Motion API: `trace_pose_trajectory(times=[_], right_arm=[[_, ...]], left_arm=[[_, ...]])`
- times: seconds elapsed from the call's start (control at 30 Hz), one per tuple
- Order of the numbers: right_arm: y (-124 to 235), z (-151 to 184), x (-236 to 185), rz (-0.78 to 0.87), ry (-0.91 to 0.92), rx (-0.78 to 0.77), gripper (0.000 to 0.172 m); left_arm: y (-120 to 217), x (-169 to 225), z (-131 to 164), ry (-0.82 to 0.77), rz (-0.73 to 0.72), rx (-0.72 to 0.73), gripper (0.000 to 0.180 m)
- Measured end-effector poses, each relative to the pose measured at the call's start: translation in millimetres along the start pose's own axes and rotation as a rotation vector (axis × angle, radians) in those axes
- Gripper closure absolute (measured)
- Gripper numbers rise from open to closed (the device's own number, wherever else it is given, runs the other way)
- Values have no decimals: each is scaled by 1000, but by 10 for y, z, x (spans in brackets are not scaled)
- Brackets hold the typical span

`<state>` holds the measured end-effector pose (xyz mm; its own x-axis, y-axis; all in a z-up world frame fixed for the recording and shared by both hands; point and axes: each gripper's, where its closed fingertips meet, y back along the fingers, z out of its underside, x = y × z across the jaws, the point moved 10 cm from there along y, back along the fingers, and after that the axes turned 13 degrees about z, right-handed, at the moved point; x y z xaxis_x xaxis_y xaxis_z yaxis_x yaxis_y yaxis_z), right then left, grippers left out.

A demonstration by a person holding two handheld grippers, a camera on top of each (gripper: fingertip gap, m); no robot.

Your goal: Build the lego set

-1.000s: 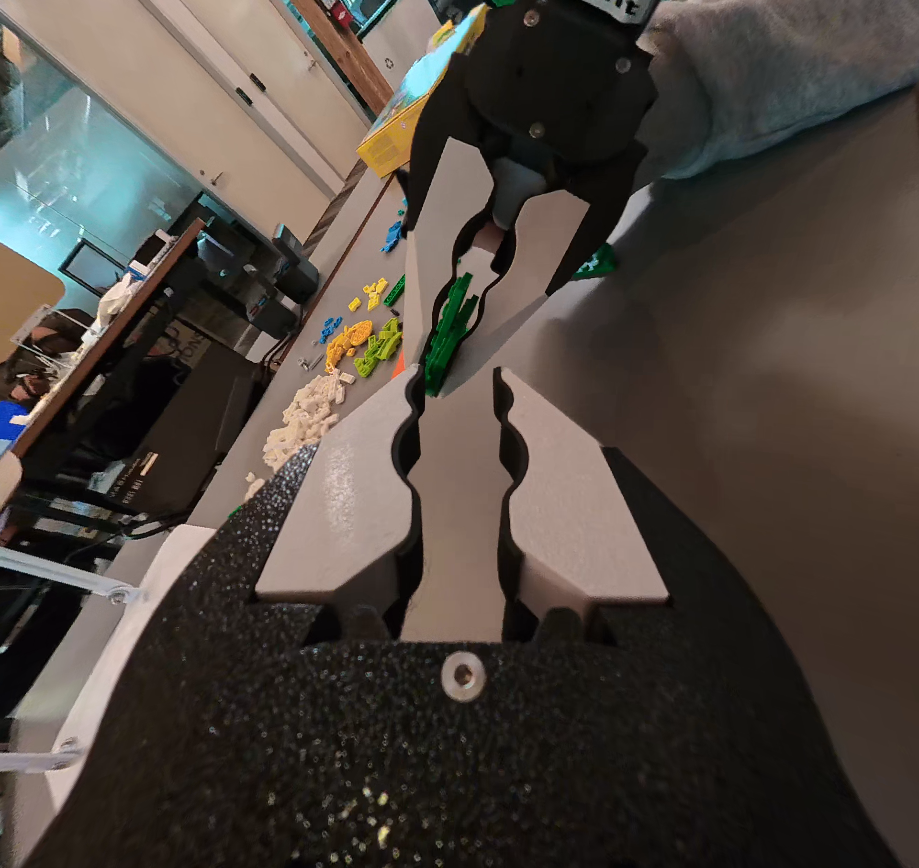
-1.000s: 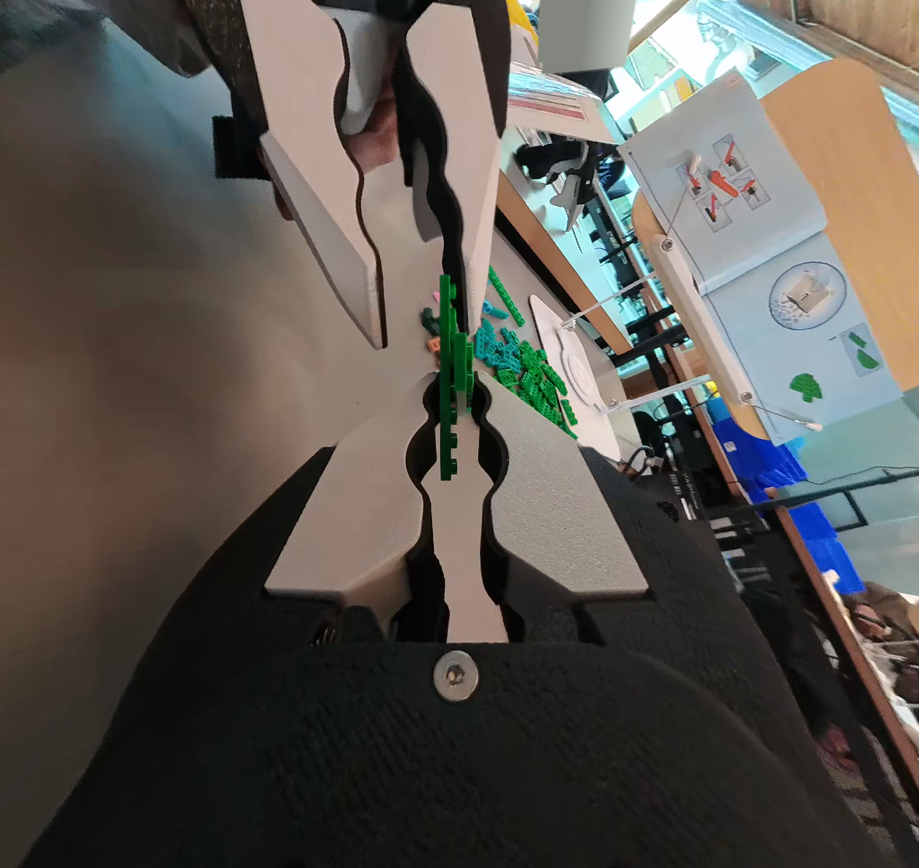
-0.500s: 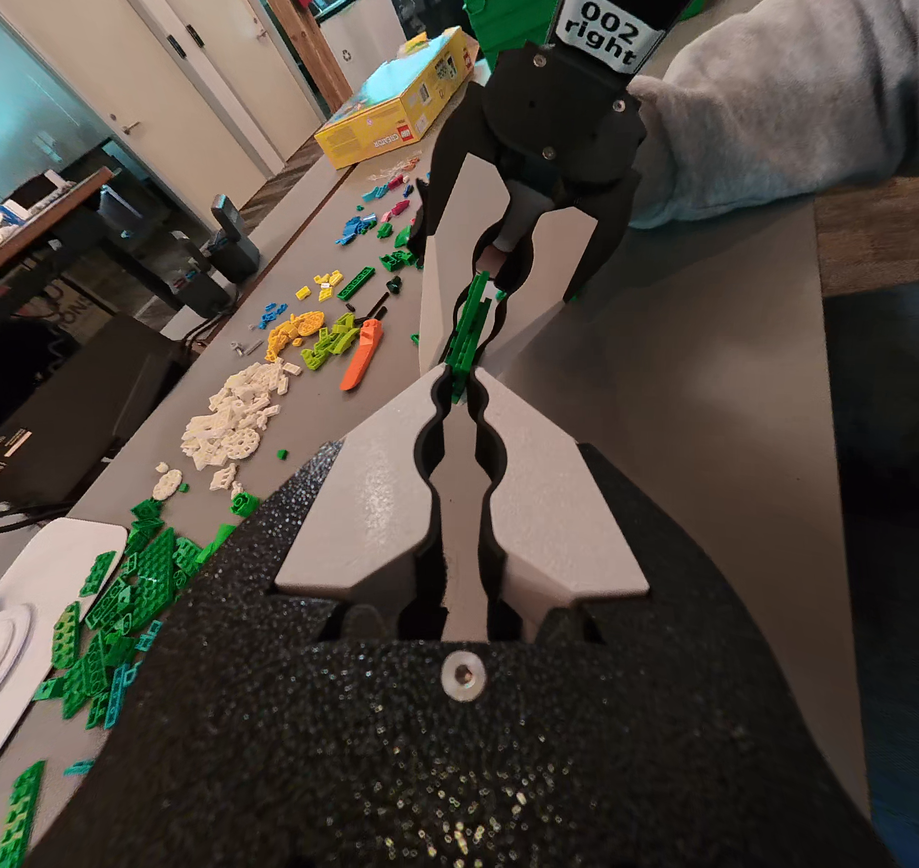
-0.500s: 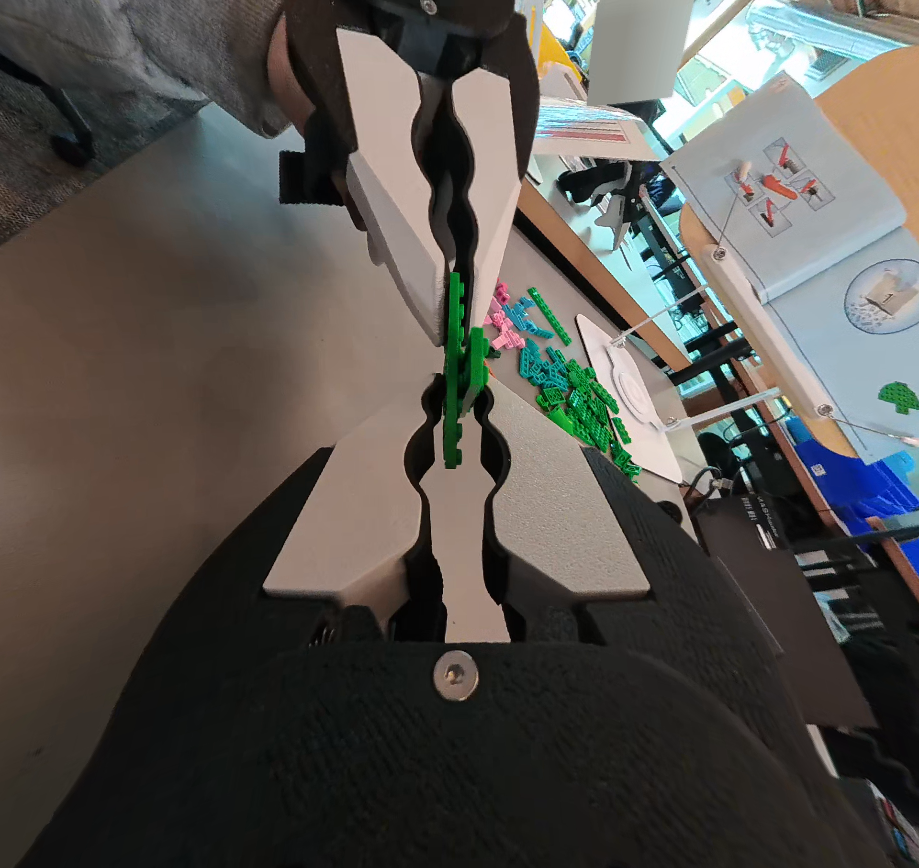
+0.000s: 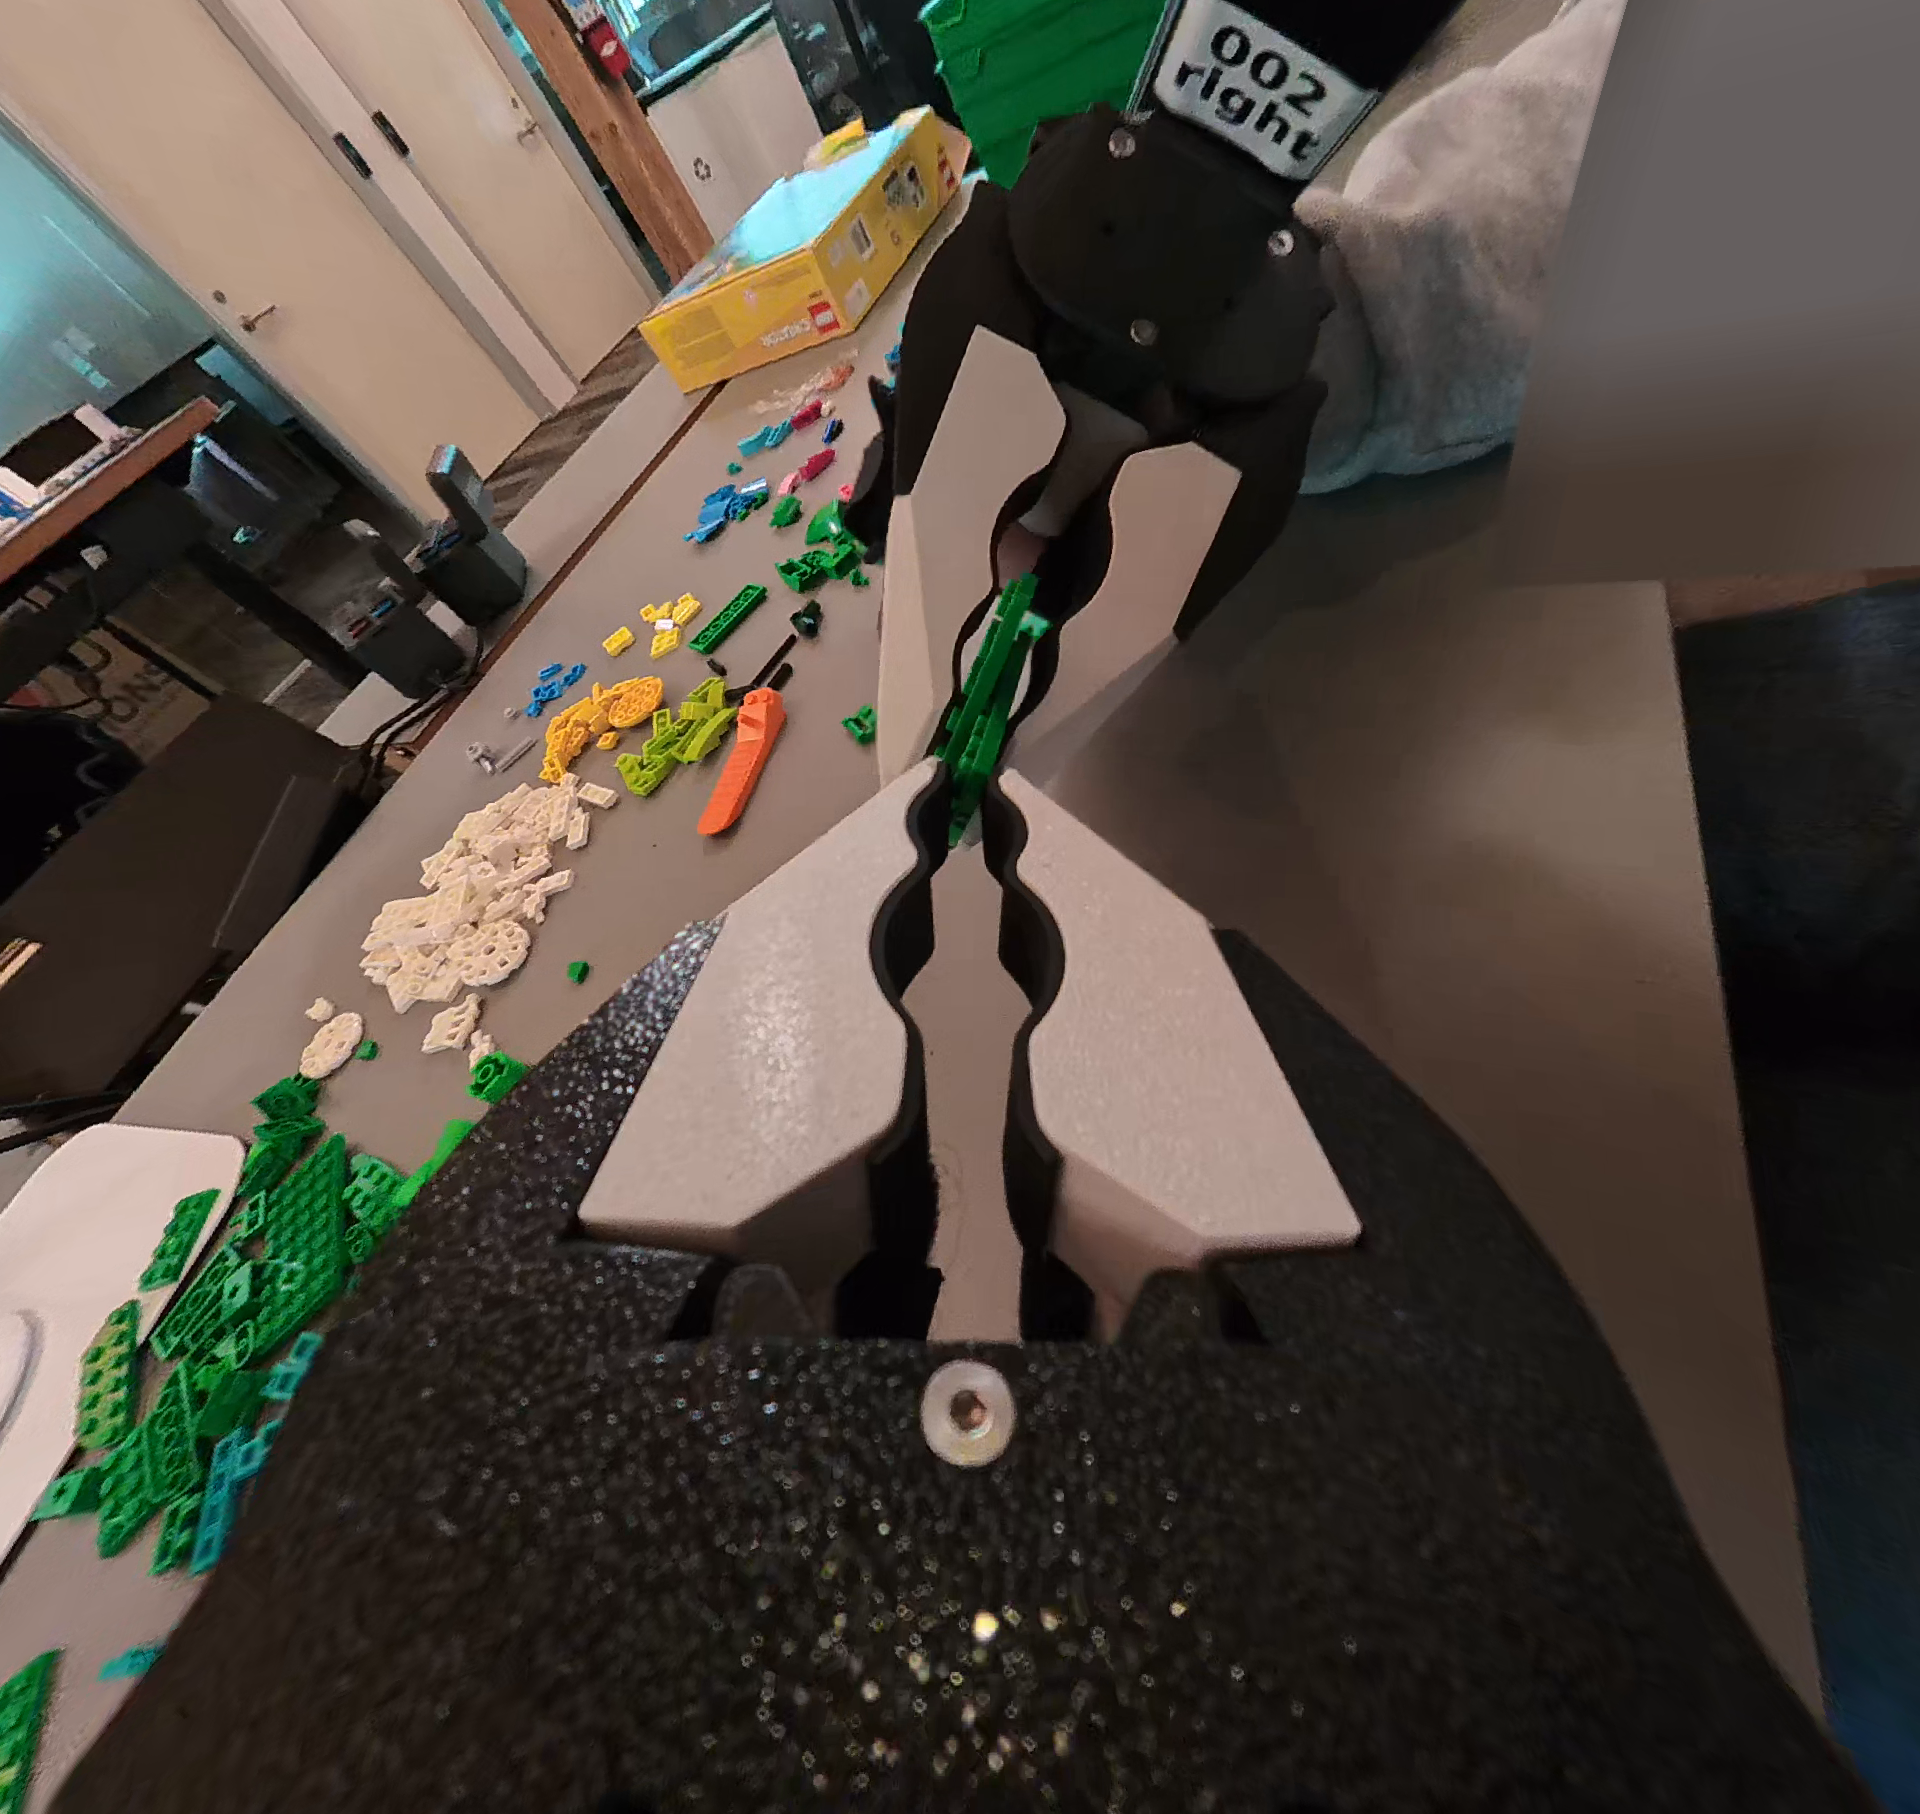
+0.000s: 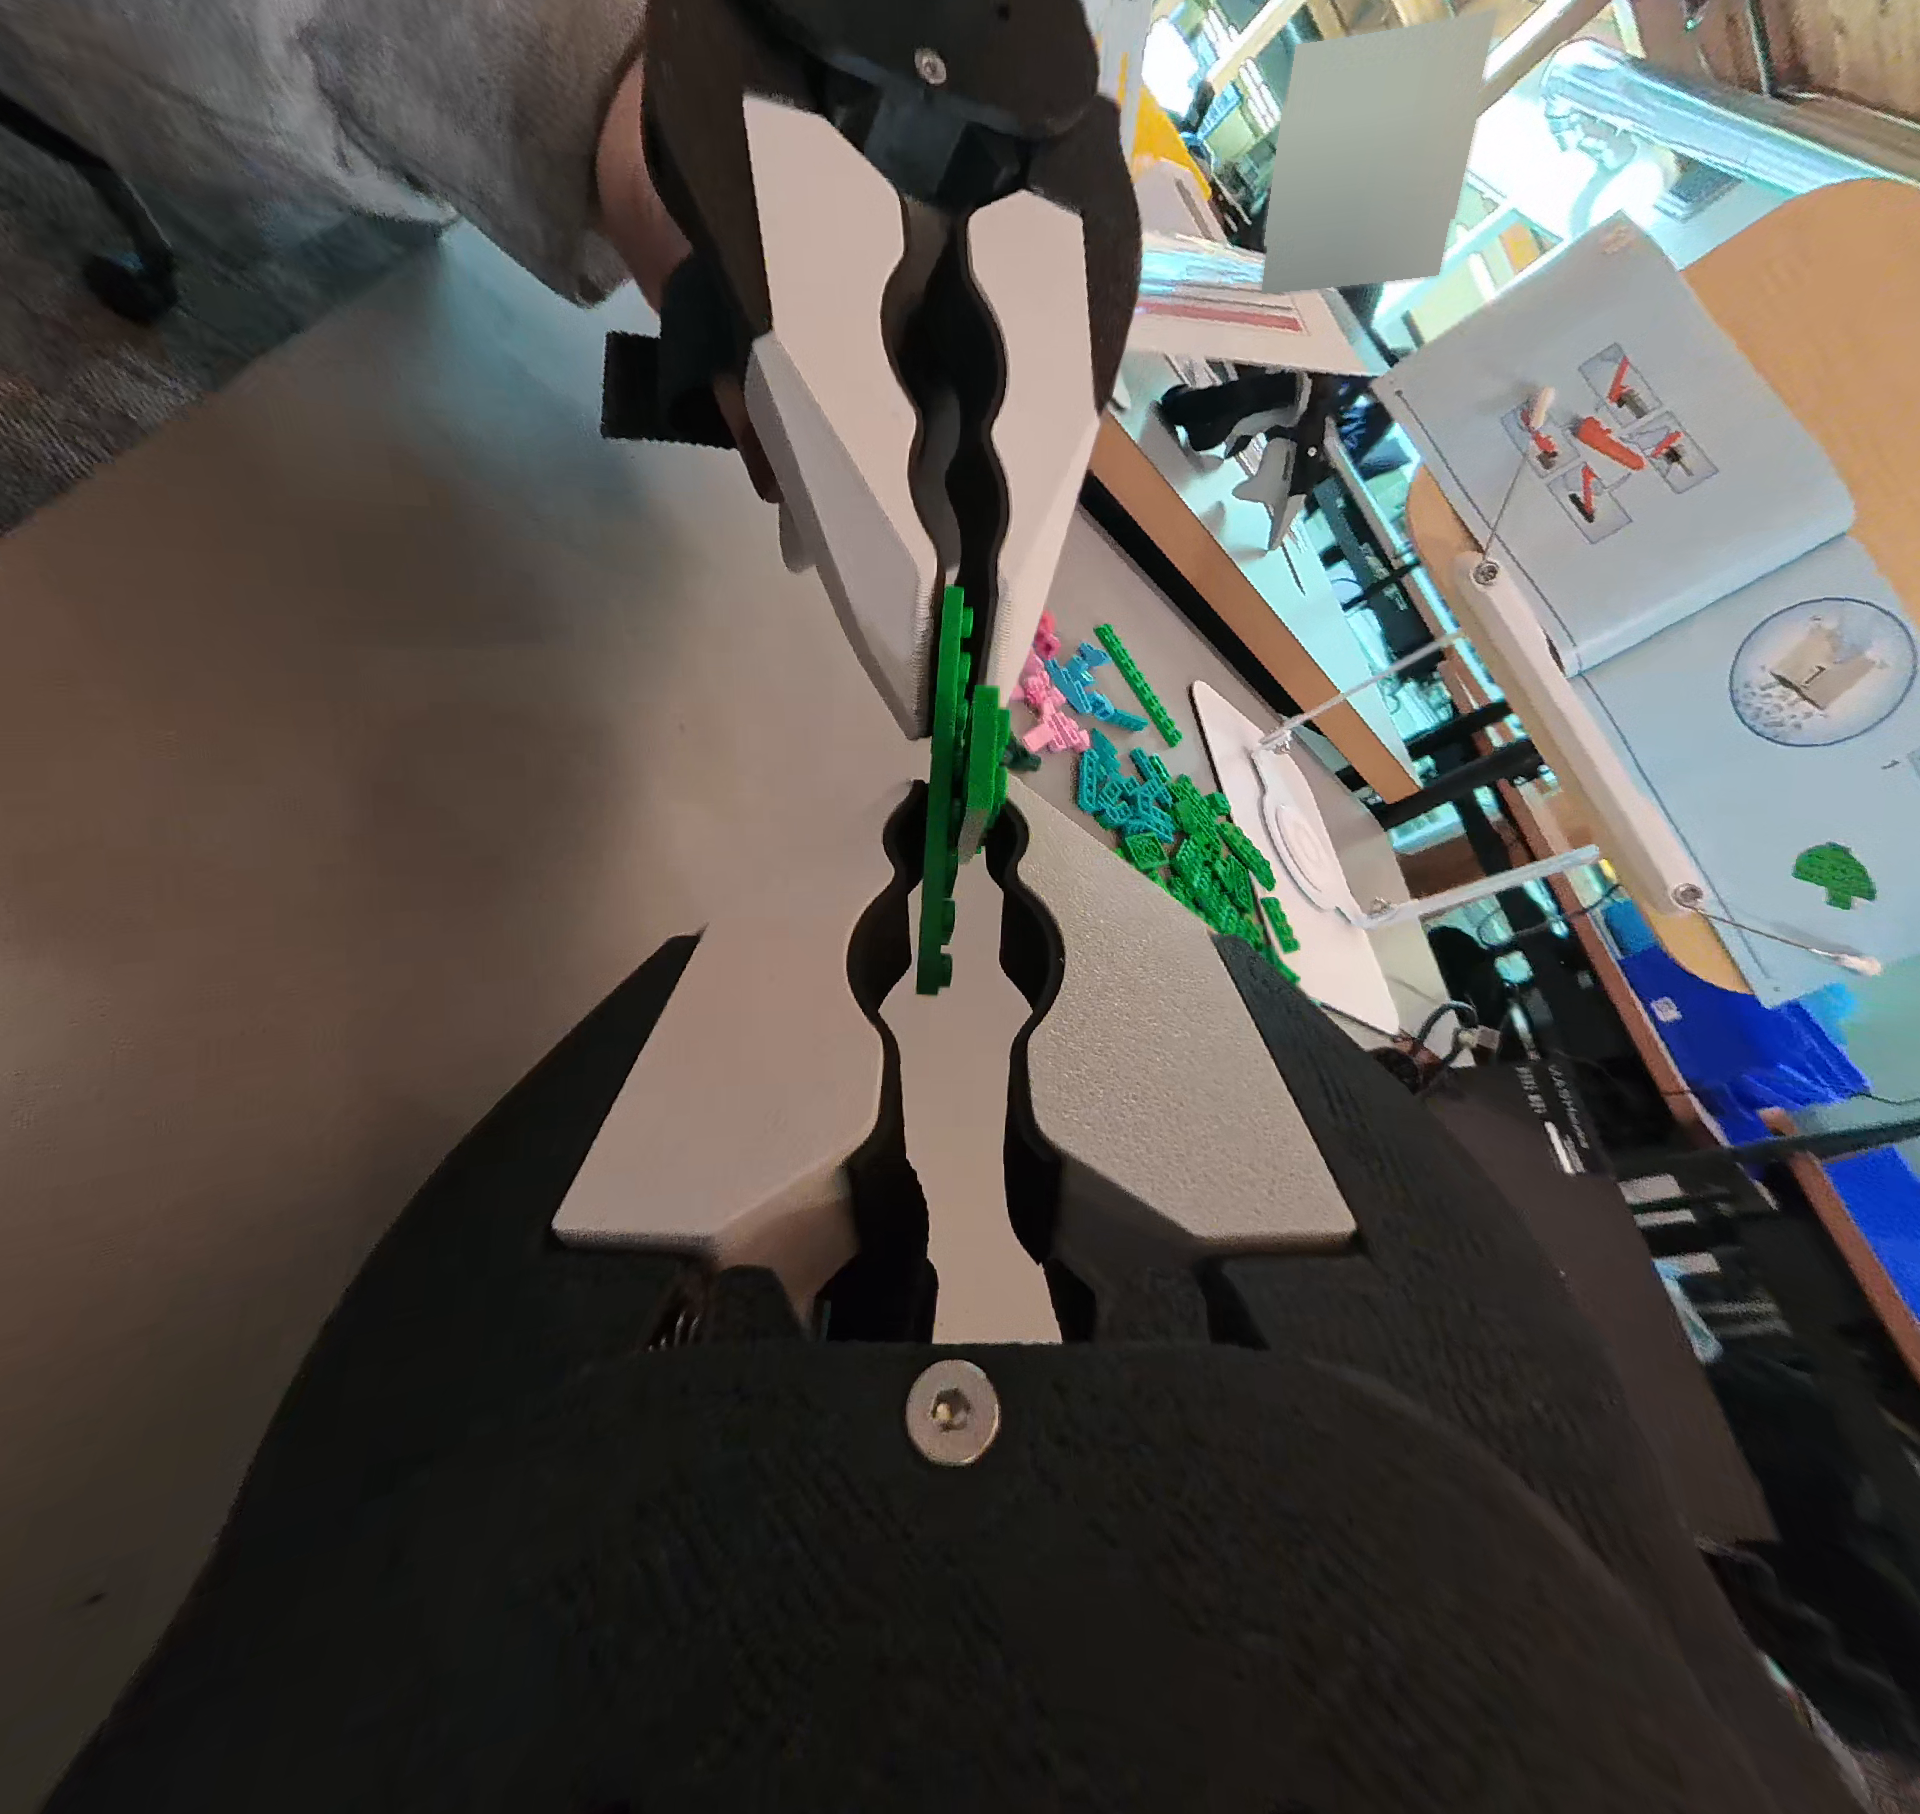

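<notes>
Gripping one green brick assembly (image 5: 985,699) — both grippers' jaws shut.

An office-like workroom: grey table (image 5: 1351,933), desks (image 5: 94,486), doors (image 5: 343,154), sorted toy bricks (image 5: 468,912).

2 grippers, left gripper (image 5: 961,796) and right gripper (image 6: 961,808), nose to nose on 1 green plate assembly (image 6: 951,808). 1 yellow box (image 5: 800,278) at 11 o'clock, 1 orange piece (image 5: 743,762) at 10 o'clock, 1 white brick pile (image 5: 468,907), too many to count.
</notes>
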<state>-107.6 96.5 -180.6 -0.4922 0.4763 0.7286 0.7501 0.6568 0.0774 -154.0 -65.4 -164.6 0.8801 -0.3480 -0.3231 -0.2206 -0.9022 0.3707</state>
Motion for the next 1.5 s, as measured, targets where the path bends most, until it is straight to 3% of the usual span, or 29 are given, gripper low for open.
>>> trace_pose_trajectory(times=[0.23,0.47,0.73,1.13,1.27,1.37,1.5], right_arm=[[1,-32,15,52,32,-12,163],[15,-70,-23,92,190,-30,163],[48,-50,-9,68,134,17,162],[8,-57,-34,88,237,-107,164],[28,-80,-22,80,211,-99,163],[41,-117,-34,125,280,-107,164],[19,-87,-67,142,362,-134,162]], left_arm=[[17,-21,-2,24,-9,31,177],[15,-19,11,23,-3,22,176],[9,-34,33,71,25,71,177],[-53,9,45,-77,-79,-75,178],[-38,0,26,-47,-55,-49,178],[-23,-20,19,-5,-51,-1,177],[-46,-22,35,-24,-80,-43,177]])
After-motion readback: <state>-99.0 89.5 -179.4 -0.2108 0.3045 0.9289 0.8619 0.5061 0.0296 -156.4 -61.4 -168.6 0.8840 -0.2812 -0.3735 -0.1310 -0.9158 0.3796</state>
